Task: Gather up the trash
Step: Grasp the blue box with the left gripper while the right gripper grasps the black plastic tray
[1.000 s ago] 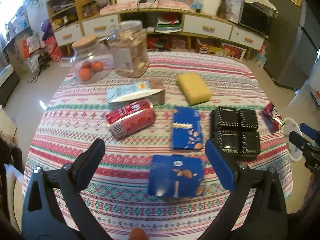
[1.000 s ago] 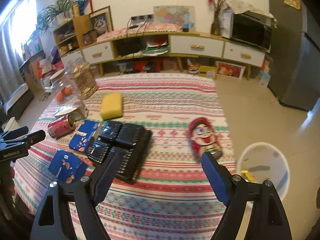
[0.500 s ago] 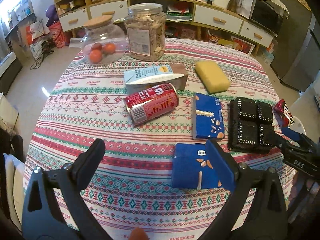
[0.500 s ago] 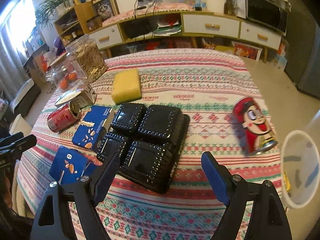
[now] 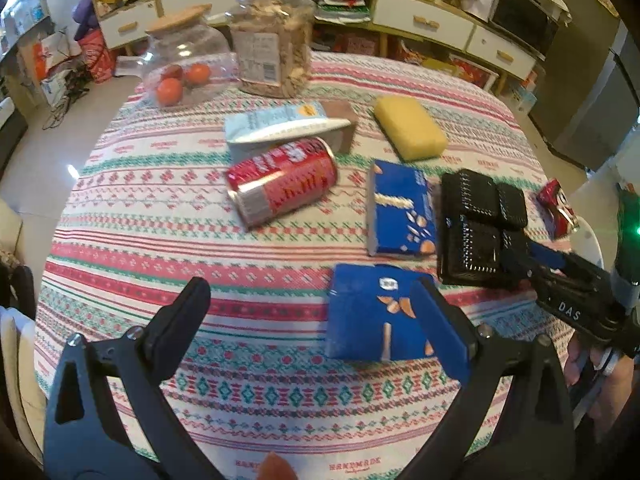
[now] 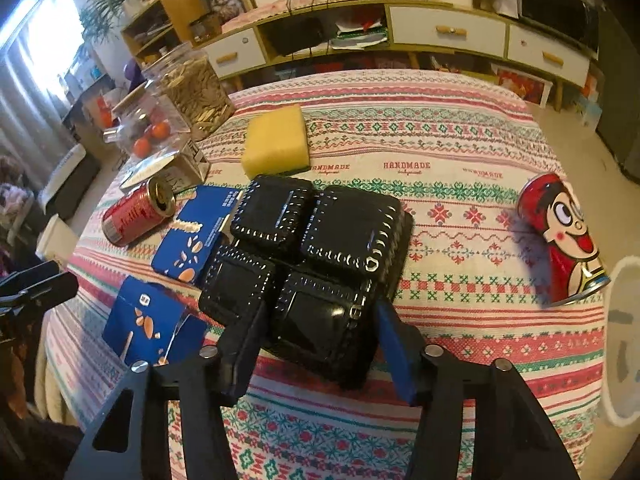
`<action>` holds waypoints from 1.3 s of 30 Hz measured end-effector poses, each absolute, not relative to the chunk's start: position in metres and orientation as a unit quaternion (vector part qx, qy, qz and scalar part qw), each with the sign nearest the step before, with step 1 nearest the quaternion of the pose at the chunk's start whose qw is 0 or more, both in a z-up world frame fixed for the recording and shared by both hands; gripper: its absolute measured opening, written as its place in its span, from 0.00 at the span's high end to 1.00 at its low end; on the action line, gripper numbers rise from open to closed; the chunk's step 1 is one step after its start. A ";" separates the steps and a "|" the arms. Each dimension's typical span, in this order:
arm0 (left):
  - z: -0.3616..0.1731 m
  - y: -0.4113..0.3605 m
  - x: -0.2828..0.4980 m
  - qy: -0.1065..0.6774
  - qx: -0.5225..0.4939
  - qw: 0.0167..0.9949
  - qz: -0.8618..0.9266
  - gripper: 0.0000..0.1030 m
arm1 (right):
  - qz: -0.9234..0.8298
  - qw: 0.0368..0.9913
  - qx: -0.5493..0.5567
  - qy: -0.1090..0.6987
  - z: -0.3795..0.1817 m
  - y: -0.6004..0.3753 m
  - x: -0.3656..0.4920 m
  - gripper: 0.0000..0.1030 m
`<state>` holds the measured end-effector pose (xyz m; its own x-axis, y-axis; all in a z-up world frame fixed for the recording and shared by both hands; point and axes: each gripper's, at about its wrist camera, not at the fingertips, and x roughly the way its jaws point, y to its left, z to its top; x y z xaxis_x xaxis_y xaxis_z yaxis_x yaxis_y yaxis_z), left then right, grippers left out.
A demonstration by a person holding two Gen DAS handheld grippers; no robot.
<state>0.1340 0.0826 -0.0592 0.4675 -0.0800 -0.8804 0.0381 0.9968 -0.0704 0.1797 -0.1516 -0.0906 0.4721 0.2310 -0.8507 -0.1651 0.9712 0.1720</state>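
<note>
A black plastic tray [image 6: 320, 240] with several compartments lies on the patterned tablecloth [image 6: 440, 168]. My right gripper [image 6: 320, 340] straddles its near corner. Its jaws are closing, with that corner between them and both pads against it. From the left wrist view, the tray [image 5: 476, 220] sits at the right with the right gripper [image 5: 536, 256] at its edge. My left gripper [image 5: 308, 292] hangs open over the cloth, beside a blue carton [image 5: 376, 316]. Other trash: a red can [image 5: 284, 182], a second blue carton [image 5: 400, 208], a pale milk carton [image 5: 288, 124], a cartoon can [image 6: 564, 236].
A white bin [image 6: 624, 340] stands off the table's right edge. A yellow sponge [image 6: 276, 140] lies behind the tray. A round glass jar with oranges [image 5: 180, 64] and a tall jar of seeds [image 5: 272, 40] stand at the back left. Cabinets line the far wall.
The right gripper came down and left from the cartoon can to the black tray, and its jaws narrowed around the tray's near corner. The left gripper tilted down a little.
</note>
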 end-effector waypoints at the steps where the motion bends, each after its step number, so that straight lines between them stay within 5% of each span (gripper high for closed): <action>1: -0.061 0.079 0.134 0.520 -0.019 0.853 -0.040 0.03 | 0.118 0.859 0.037 0.497 -0.087 -0.154 0.178 0.66; 3: -0.065 0.074 0.134 0.531 -0.020 0.846 -0.053 0.03 | 0.116 0.860 0.036 0.496 -0.083 -0.159 0.177 0.84; 8: -0.085 0.058 0.136 0.567 -0.015 0.820 -0.072 0.03 | 0.102 0.862 0.015 0.497 -0.077 -0.170 0.171 0.84; 13: -0.097 0.039 0.135 0.581 0.010 0.810 -0.084 0.03 | 0.100 0.865 0.022 0.492 -0.072 -0.176 0.167 0.62; 23: -0.118 0.014 0.135 0.603 0.052 0.791 -0.089 0.03 | 0.099 0.864 0.020 0.493 -0.070 -0.177 0.165 0.51; 33: -0.108 0.033 0.132 0.592 0.002 0.800 -0.097 0.12 | 0.096 0.862 0.037 0.496 -0.072 -0.176 0.171 0.22; 39: -0.087 0.049 0.132 0.569 -0.008 0.818 -0.080 0.12 | 0.095 0.860 0.045 0.500 -0.079 -0.168 0.183 0.21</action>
